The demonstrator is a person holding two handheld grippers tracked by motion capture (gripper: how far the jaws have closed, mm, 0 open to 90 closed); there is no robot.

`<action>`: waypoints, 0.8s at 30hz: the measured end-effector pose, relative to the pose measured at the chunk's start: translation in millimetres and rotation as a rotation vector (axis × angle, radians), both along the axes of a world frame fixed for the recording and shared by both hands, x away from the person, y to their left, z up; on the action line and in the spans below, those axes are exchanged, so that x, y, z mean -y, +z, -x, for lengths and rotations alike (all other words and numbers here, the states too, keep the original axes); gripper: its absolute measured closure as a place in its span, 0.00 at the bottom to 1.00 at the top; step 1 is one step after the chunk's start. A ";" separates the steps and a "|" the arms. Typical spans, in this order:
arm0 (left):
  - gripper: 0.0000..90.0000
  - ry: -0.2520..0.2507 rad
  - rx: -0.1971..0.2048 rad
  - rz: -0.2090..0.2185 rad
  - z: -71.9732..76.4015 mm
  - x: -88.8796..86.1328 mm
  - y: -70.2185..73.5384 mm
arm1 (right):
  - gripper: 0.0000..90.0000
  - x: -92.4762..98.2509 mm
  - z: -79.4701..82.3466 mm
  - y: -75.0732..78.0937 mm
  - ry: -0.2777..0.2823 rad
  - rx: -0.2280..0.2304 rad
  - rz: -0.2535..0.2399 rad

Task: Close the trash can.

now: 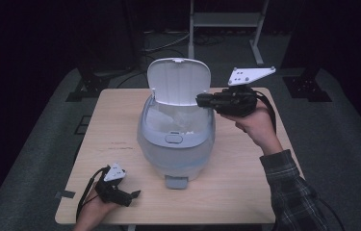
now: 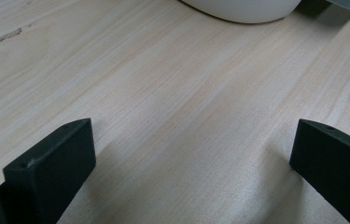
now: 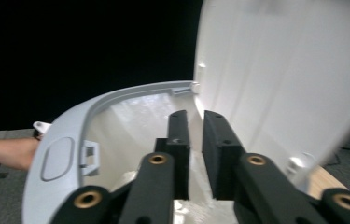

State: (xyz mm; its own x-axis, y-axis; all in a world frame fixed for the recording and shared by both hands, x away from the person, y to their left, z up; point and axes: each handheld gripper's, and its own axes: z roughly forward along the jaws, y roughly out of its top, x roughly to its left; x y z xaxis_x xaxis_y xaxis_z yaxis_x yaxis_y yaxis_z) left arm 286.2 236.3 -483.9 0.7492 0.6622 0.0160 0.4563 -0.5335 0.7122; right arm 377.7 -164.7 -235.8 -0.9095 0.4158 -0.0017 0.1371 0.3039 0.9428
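A pale blue-grey bin (image 1: 175,144) stands mid-table with its white lid (image 1: 179,81) swung upright at the back. My right gripper (image 1: 199,100) hovers level at the lid's right edge, pointing left over the bin's mouth. In the right gripper view the right gripper (image 3: 196,116) has its jaws drawn together with only a thin slit and nothing between them, above the bin's rim (image 3: 116,98) and beside the lid (image 3: 280,70). My left gripper (image 1: 135,196) rests near the table's front left. In its own view the left gripper (image 2: 191,154) stands open over bare wood.
The bin's foot pedal (image 1: 175,182) sticks out toward the front edge of the wooden table (image 1: 245,192). The bin's base (image 2: 242,9) lies ahead of the left jaws. A metal stand (image 1: 226,19) and cables are on the floor behind.
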 end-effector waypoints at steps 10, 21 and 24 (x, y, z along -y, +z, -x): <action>0.00 0.002 0.000 0.000 0.6 -0.2 0.0 | 1.00 19.2 -15.3 -0.6 -0.071 0.019 -0.006; 0.00 0.003 0.000 0.000 0.6 -0.2 0.0 | 1.00 34.9 -35.4 3.6 -0.144 0.021 -0.047; 0.00 0.002 0.000 -0.001 0.6 -0.2 0.1 | 1.00 34.6 -41.9 6.9 -0.149 0.026 -0.049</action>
State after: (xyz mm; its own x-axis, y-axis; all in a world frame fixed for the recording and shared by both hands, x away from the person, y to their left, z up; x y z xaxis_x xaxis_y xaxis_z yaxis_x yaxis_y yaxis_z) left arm 285.6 236.5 -483.8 0.7476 0.6640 0.0165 0.4575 -0.5327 0.7120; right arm 419.6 -199.3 -228.9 -0.8375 0.5465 -0.0013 0.1524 0.2357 0.9598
